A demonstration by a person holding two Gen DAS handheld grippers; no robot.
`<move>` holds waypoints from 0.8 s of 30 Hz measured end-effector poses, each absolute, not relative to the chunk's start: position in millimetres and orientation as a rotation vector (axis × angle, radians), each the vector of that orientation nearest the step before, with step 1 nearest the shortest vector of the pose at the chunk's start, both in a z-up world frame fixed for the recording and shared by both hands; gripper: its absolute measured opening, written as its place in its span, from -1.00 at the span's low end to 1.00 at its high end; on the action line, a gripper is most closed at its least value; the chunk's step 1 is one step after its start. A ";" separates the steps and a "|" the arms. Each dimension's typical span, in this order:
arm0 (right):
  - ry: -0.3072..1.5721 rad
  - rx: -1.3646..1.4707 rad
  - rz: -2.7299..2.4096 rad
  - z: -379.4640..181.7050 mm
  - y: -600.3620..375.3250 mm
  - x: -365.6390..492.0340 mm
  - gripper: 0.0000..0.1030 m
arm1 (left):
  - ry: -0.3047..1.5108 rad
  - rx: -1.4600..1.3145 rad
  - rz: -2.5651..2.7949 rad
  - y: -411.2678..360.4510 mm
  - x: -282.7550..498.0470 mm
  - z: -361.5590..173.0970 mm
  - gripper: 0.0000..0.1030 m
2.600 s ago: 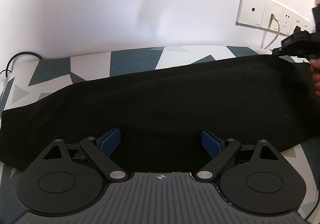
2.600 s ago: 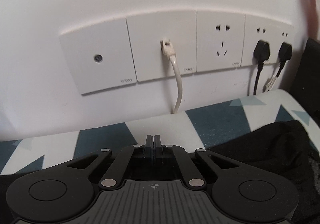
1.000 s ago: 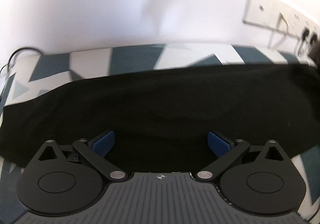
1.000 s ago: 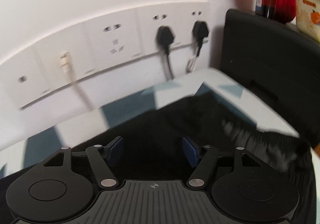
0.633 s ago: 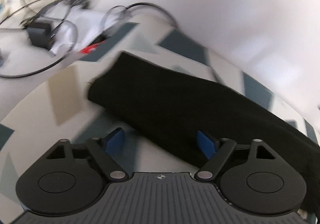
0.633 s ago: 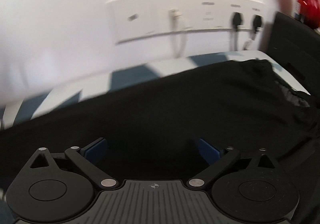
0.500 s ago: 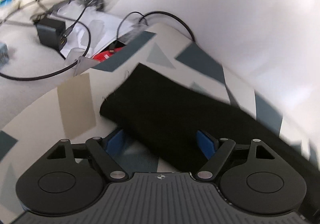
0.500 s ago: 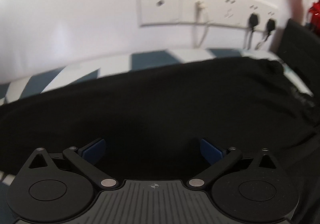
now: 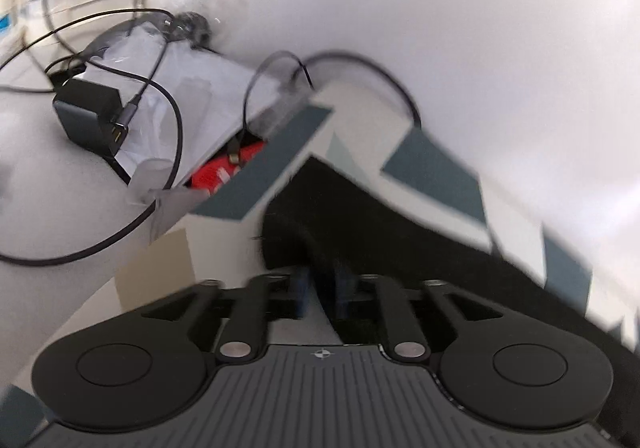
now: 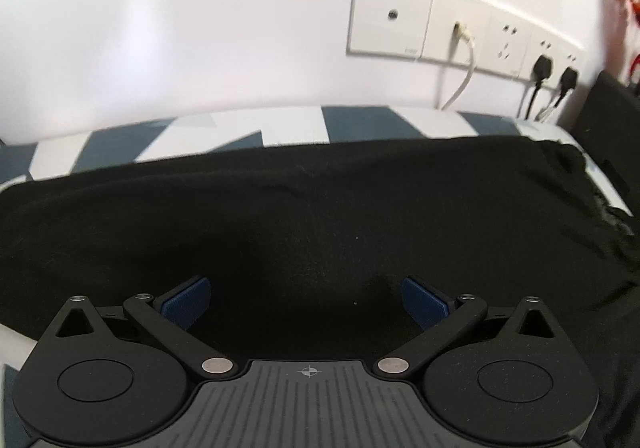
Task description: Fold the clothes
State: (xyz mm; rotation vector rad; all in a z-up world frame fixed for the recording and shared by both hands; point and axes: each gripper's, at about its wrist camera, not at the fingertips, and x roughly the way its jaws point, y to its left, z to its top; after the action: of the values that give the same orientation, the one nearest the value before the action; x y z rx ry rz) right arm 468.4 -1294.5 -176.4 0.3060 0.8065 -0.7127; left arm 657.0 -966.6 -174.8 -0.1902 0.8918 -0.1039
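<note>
The left gripper (image 9: 322,290) pinches the end of the black garment (image 10: 320,216), which lies along the patterned table (image 10: 280,124). The right gripper (image 10: 306,298), fingers wide, hovers mid-cloth; it should grip before lifting, keeping clear of cables (image 9: 160,104).

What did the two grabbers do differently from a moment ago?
The left gripper swung to the end of the black garment, near the cables, and closed on that end. The right gripper, earlier shut facing the wall sockets, opened and pulled back over the cloth. The garment stays flat on the patterned tablecloth.
</note>
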 end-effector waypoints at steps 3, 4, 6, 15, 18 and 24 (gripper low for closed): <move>0.770 0.339 -0.737 -159.5 -1287.5 444.5 0.98 | 0.807 -0.093 -0.206 -977.7 630.0 -159.8 0.71; 0.769 0.341 -0.762 -155.8 -1286.0 436.0 0.98 | 0.798 -0.052 -0.261 -982.7 620.0 -156.5 0.74; 0.777 0.328 -0.826 -150.5 -1285.6 415.2 0.98 | 0.806 0.017 -0.368 -991.4 600.7 -151.8 0.86; 0.775 0.480 -1.103 -136.1 -1297.8 263.6 0.98 | 0.993 0.118 -0.657 -1013.2 512.2 -167.1 0.98; 0.753 0.520 -1.161 -132.5 -1305.7 222.5 0.98 | 1.027 0.152 -0.679 -1023.8 482.1 -173.3 0.98; 0.712 0.577 -1.180 -134.3 -1334.9 175.7 0.98 | 1.037 0.283 -0.625 -1056.0 441.5 -175.7 0.99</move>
State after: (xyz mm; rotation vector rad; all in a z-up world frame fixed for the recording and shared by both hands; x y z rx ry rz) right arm 175.7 -1334.9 -134.3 0.5767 0.7123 -1.1803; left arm 441.5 -1056.0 -175.7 0.2829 1.0367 -0.6253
